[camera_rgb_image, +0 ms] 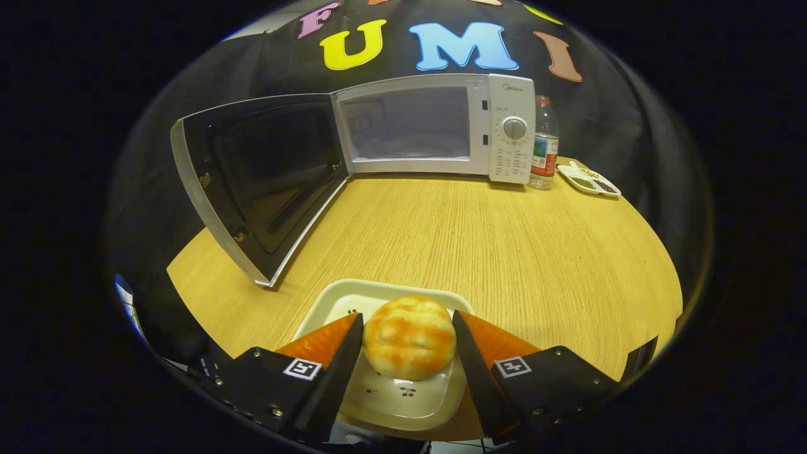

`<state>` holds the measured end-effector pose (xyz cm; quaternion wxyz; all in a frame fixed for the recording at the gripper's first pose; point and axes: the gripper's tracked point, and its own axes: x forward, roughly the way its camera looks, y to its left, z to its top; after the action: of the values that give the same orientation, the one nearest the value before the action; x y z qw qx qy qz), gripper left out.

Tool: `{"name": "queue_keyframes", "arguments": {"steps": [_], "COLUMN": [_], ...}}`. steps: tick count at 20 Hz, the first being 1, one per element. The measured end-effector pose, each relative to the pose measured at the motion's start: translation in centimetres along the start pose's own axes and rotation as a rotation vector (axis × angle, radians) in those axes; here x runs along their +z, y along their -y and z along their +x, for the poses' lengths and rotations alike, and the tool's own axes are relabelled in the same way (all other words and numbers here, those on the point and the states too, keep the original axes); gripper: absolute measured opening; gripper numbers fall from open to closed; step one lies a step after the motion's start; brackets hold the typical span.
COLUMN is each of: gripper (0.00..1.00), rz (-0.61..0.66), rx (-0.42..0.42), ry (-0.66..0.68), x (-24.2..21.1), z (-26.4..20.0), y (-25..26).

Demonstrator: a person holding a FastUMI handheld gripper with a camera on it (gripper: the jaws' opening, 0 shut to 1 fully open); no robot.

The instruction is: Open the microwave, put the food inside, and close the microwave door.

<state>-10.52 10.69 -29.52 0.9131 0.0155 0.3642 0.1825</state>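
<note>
Gripper [408, 328] fingers were seen flanking the bun [410, 337] on its plate [353, 299]; contact could not be confirmed.

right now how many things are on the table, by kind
microwave, door open: 1
water bottle: 1
divided dish: 1
plate: 1
bun, on the plate between the gripper jaws: 1
total: 5

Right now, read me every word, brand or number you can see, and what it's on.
Microwave panel print: too small to read.
Bottle label: too blurred to read.
Gripper tags, fingers pressing the bun: coded squares, no words.
Plate: cherry drawings, no text.
</note>
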Motion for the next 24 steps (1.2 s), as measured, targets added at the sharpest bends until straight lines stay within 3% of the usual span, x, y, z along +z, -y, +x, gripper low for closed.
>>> {"name": "queue_keyframes", "arguments": {"steps": [1, 10, 24], "gripper": [0.78, 0.78, 0.77], "rz": [0.006, 0.168, 0.345], "rx": [0.013, 0.143, 0.190], "ry": [0.014, 0.197, 0.348], "x": [0.9, 13.4, 26.0], "z": [0.0, 1.8, 13.7], "y": [-0.2, -1.9, -0.3]}}
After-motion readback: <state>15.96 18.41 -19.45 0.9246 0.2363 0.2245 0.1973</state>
